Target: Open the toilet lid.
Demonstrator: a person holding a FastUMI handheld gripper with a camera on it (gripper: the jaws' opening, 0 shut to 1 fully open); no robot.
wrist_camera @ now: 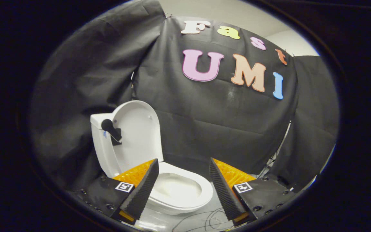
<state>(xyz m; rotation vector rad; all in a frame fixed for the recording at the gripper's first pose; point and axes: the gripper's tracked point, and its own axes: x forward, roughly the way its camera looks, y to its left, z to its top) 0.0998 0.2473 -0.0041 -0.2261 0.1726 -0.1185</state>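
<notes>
A white toilet (pixel 175 190) stands ahead of me, slightly to the left. Its lid (pixel 138 132) is raised upright and leans back against the white tank (pixel 100 145). A small black handle piece (pixel 111 129) sticks out from the lid's left edge. The seat ring and bowl lie exposed between and just beyond my fingers. My gripper (pixel 184 164) is open, fingers wide apart with nothing between them, and it is held back from the toilet without touching it.
Black cloth walls close in behind and to both sides of the toilet. Thin dark cables (pixel 204 219) trail across the pale floor just in front of the bowl. A metal stand leg (pixel 280 151) shows at the right cloth edge.
</notes>
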